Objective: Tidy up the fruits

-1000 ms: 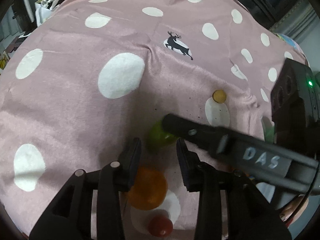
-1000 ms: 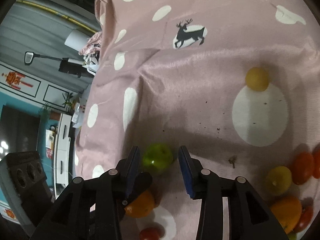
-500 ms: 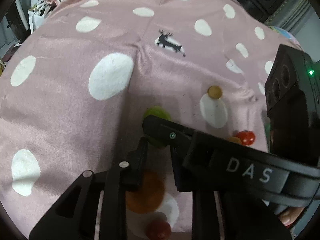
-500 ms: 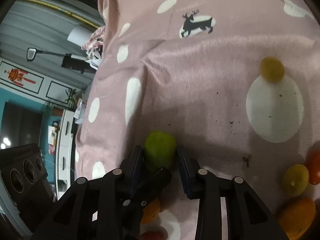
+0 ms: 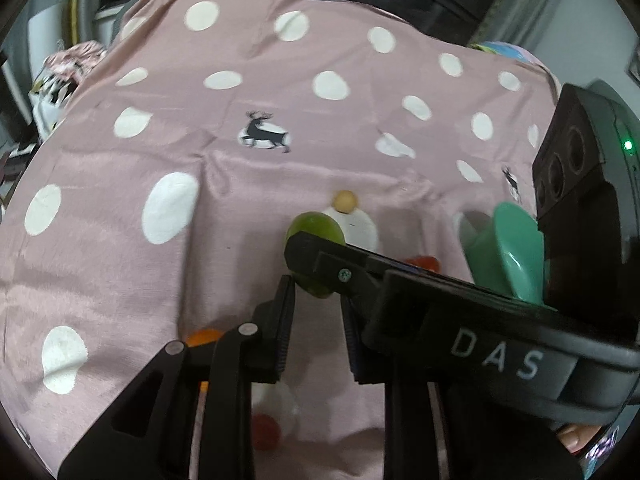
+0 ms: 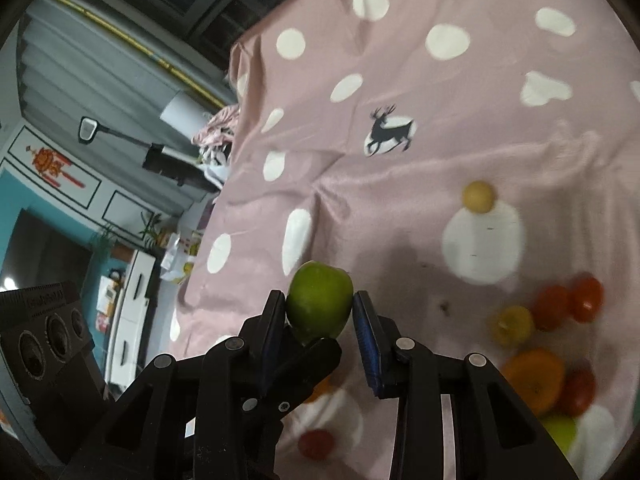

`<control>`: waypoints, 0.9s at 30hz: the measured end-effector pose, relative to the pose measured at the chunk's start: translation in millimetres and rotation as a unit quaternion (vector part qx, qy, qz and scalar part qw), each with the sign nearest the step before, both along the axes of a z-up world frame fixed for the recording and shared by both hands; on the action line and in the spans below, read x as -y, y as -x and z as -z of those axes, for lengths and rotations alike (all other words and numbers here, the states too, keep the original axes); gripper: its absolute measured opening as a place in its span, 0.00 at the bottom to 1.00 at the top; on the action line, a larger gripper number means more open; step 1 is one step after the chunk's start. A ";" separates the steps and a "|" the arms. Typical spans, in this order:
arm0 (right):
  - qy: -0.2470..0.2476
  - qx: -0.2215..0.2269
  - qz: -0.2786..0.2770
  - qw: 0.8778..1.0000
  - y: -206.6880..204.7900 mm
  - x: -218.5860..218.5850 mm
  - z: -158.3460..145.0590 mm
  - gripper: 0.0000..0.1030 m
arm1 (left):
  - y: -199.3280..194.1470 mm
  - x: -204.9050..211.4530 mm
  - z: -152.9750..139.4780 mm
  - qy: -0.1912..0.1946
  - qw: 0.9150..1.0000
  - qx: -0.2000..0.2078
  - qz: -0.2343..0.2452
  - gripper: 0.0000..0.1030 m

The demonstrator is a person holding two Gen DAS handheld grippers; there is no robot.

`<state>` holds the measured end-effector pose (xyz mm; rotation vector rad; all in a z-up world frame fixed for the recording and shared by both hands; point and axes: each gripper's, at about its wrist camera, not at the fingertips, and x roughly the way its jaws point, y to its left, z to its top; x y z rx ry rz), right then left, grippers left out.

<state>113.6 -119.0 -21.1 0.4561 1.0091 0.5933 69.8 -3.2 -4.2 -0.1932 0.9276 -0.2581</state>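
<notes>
I find the right gripper (image 6: 320,312) clamped on a green apple (image 6: 320,305): in the right wrist view both pads press against the fruit's sides, and the apple sits clear above the pink polka-dot cloth (image 6: 460,148) that covers the bench. The opening is narrow, set by the width of the apple.

In the left wrist view the left gripper (image 5: 316,328) has its jaws drawn to their narrowest gap. I see nothing held between the pads; only cloth shows in the gap. The right gripper's finger crosses directly in front of it, with the green apple (image 5: 316,232) at that finger's tip, just beyond the left fingertips. I cannot tell whether the left fingers touch the apple.

Remaining fruit on the cloth, as noted from the right wrist view:
- a small yellow fruit (image 6: 477,196) lies alone at the edge of a white dot, well apart from the others;
- a group at the right edge comprises two red tomatoes (image 6: 568,306), a yellow fruit (image 6: 512,325), an orange (image 6: 534,380) and a further green fruit (image 6: 562,434);
- a single red tomato (image 6: 317,443) lies below the grippers.

A mint-green plastic object (image 5: 516,252) stands at the right in the left wrist view; its form is unclear.
</notes>
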 end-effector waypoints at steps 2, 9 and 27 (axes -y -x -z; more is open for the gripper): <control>0.006 0.009 0.012 1.000 9.3 6.9 -3.4 0.36 | 5.7 8.9 -1.5 -0.006 1.000 0.003 0.014 0.22; 0.020 0.019 0.045 0.999 30.8 30.4 -3.0 0.36 | 19.8 35.1 4.8 -0.014 0.999 -0.002 0.047 0.22; 0.092 -0.064 0.024 0.993 18.7 25.6 44.7 0.36 | 3.8 43.3 62.2 0.016 0.994 -0.104 0.026 0.23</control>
